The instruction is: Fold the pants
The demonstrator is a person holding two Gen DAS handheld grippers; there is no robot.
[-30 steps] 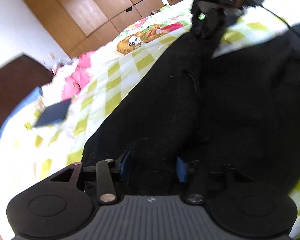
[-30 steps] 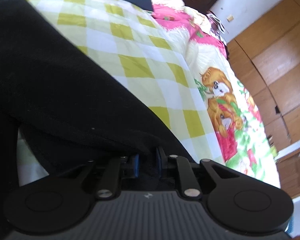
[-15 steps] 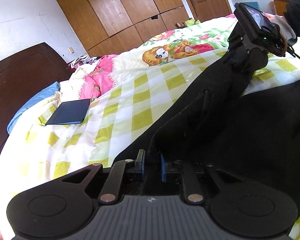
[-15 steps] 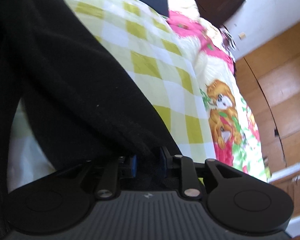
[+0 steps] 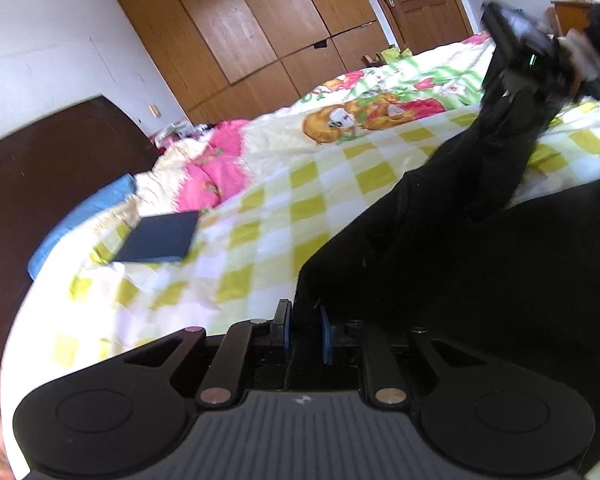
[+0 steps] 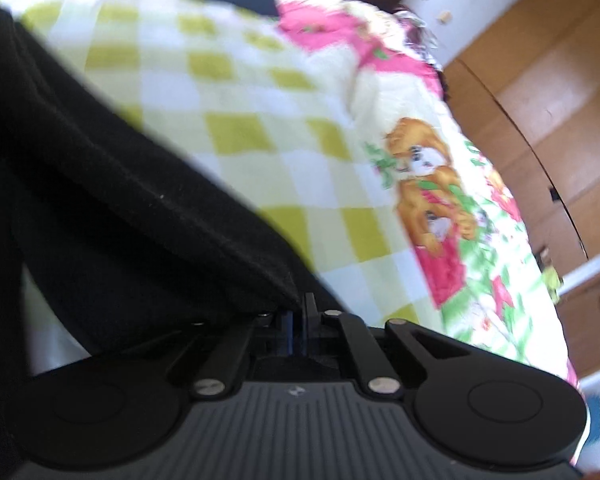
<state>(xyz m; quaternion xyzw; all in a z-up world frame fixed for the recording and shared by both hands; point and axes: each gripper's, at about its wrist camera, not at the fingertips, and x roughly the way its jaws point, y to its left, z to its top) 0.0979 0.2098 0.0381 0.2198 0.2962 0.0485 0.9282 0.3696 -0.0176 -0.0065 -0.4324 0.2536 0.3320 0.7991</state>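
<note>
Black pants (image 5: 460, 248) lie on a bed with a yellow-checked sheet (image 5: 260, 216). My left gripper (image 5: 303, 330) is shut on one edge of the pants, the cloth pinched between its blue pads. My right gripper (image 6: 298, 320) is shut on another edge of the pants (image 6: 120, 200), lifted off the sheet (image 6: 260, 120). The right gripper also shows in the left wrist view (image 5: 516, 92) at the upper right, holding the far end of the raised black fold.
A dark flat book or tablet (image 5: 160, 236) lies on the sheet to the left. A pink blanket (image 5: 216, 164) and blue pillow (image 5: 80, 216) sit by the dark headboard (image 5: 40, 184). Wooden wardrobes (image 5: 260, 32) and a door (image 5: 416, 4) stand beyond the bed.
My left gripper has closed on the pants edge and lifted it, tilting its view up towards the wardrobe. My right gripper has moved with its edge, still pinched.
</note>
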